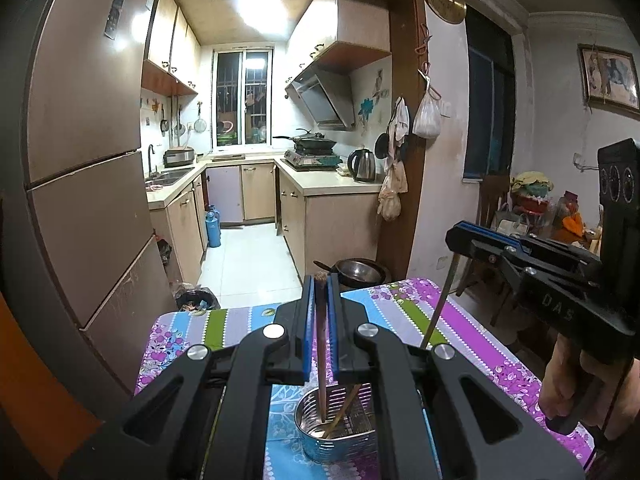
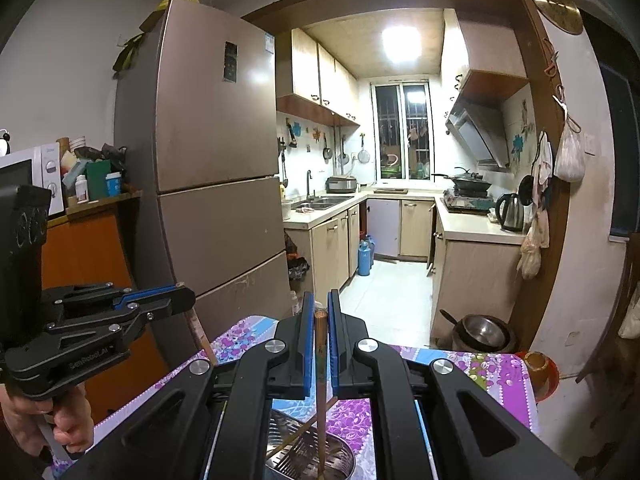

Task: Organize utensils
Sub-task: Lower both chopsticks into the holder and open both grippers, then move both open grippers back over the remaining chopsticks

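Two grippers, two raised chopsticks, one metal utensil holder [image 1: 336, 424] on one floral-clothed table [image 1: 472, 344]. Left gripper [image 1: 320, 312] clenched on a dark brown chopstick [image 1: 320, 360], held upright, lower tip inside the holder at six o'clock in the left wrist view. Right gripper [image 1: 464, 236] at three o'clock there, likewise clamped on a pale chopstick [image 1: 440, 304] slanting down toward the table. One hand [image 1: 568, 384] wrapped around its handle at four o'clock.

From the right wrist view: right gripper [image 2: 320, 320] closed on that chopstick [image 2: 320, 380], upright, lower end down in the holder [image 2: 312, 456] at six o'clock. Two or three more chopsticks [image 2: 304, 428] leaning inside the holder, count uncertain. Left gripper [image 2: 180, 300] at nine o'clock, its chopstick [image 2: 200, 332] angling down and inward. One hand [image 2: 60, 424] gripping its handle at eight o'clock.

Both grippers pointed slightly below level, side by side above the table, facing the kitchen. One fridge [image 2: 208, 152] at eleven o'clock in the right wrist view; one steel basin [image 1: 360, 272] beyond the table's far edge in the left wrist view.
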Demonstrator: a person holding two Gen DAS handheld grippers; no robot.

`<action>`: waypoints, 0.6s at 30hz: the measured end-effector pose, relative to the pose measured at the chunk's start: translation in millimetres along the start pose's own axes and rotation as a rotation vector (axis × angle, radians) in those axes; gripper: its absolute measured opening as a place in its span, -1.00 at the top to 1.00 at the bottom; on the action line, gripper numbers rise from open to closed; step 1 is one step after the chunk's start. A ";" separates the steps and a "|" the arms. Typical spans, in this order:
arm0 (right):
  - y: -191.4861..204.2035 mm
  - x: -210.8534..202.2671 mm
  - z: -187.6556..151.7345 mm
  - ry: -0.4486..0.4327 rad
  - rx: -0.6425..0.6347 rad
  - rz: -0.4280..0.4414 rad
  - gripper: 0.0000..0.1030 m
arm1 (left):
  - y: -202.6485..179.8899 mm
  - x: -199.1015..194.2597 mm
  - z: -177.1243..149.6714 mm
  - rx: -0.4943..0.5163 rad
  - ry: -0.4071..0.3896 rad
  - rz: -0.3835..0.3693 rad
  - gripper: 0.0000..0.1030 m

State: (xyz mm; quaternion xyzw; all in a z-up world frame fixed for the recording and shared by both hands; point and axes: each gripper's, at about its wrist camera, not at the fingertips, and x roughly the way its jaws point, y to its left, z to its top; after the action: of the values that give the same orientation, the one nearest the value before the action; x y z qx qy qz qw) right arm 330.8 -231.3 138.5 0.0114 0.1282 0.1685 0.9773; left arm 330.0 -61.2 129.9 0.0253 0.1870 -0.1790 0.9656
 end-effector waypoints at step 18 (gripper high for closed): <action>37.5 -142.1 -17.3 -0.186 -0.001 0.070 0.42 | -2.7 -121.0 -37.6 0.116 -0.134 0.089 -0.10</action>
State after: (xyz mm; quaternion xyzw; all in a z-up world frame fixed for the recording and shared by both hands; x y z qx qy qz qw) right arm 184.8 -243.5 159.3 0.0310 0.0364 0.2010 0.9784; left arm 211.0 -18.7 139.9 0.0775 0.1102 -0.1477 0.9798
